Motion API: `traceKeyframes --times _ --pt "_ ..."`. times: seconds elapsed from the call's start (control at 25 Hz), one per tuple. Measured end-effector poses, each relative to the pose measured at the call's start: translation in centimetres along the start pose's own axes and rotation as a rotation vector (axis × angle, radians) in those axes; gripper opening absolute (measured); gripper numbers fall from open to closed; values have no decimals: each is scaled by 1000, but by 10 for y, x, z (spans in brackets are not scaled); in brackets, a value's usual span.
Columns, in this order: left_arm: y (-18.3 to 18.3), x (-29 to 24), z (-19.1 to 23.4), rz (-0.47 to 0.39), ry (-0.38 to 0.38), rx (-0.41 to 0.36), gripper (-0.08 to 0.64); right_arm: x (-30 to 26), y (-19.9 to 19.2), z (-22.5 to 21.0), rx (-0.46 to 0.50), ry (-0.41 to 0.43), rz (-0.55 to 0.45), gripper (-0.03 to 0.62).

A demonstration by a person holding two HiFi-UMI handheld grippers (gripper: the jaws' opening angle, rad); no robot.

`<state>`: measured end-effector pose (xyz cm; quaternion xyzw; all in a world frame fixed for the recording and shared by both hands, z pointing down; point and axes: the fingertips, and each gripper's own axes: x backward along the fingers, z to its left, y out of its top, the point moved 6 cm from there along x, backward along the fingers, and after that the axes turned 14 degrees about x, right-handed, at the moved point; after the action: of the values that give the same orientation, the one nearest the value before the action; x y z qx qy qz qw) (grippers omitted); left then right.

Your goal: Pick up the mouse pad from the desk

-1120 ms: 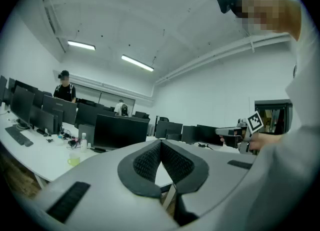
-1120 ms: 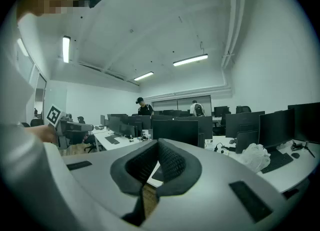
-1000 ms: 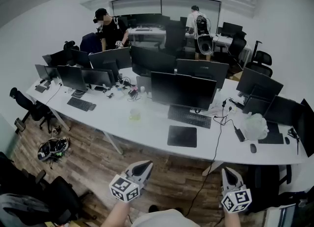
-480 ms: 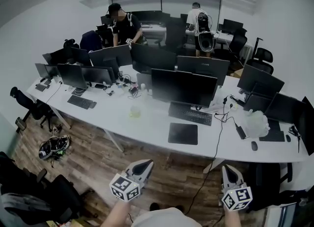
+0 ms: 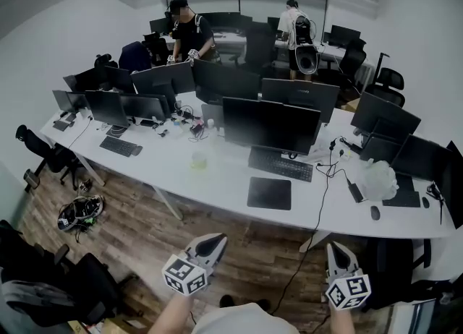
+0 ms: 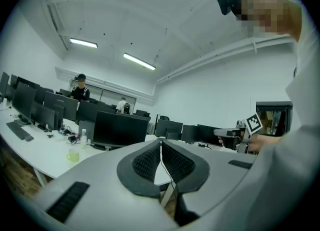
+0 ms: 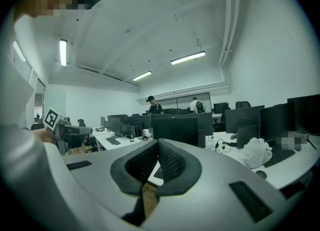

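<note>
Black and flat, the mouse pad [image 5: 269,193] lies on the white table [image 5: 217,183] near its front edge. It sits just in front of a dark keyboard [image 5: 280,165], which lies below a wide monitor [image 5: 271,126]. We hold both grippers low over the wood floor [image 5: 137,231], well apart from the table and the pad. The left gripper [image 5: 211,239] is at the left of the head view and the right gripper [image 5: 337,250] at its right, both pointing toward the table. In the left gripper view we see that gripper's jaws clenched tip to tip with nothing between them. The right gripper view shows its jaws likewise pressed together and empty. Just past the right jaws we make out a small dark patch on the table that may be the pad, though it is too small for us to be sure. A pale green cup [image 5: 199,160] stands on the table to the left of the pad. To the pad's right lie a crumpled white bag [image 5: 377,179] and a mouse [image 5: 374,213]. Two people [image 5: 189,32] stand at the far desks.
</note>
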<state>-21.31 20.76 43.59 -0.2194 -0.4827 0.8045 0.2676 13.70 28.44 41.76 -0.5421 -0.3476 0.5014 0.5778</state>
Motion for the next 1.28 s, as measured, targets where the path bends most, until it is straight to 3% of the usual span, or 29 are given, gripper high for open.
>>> traceKeyframes --times 0.48,1.08,1.28 --pt "-17 -6 -18 -8 35 44 97 4 -15 -16 -12 64 19 11" --pt "-35 -8 -50 -39 91 57 262 13 -30 -41 -16 128 14 11" --pt "-42 -6 -52 -35 98 79 267 15 -36 -40 -46 130 20 11"
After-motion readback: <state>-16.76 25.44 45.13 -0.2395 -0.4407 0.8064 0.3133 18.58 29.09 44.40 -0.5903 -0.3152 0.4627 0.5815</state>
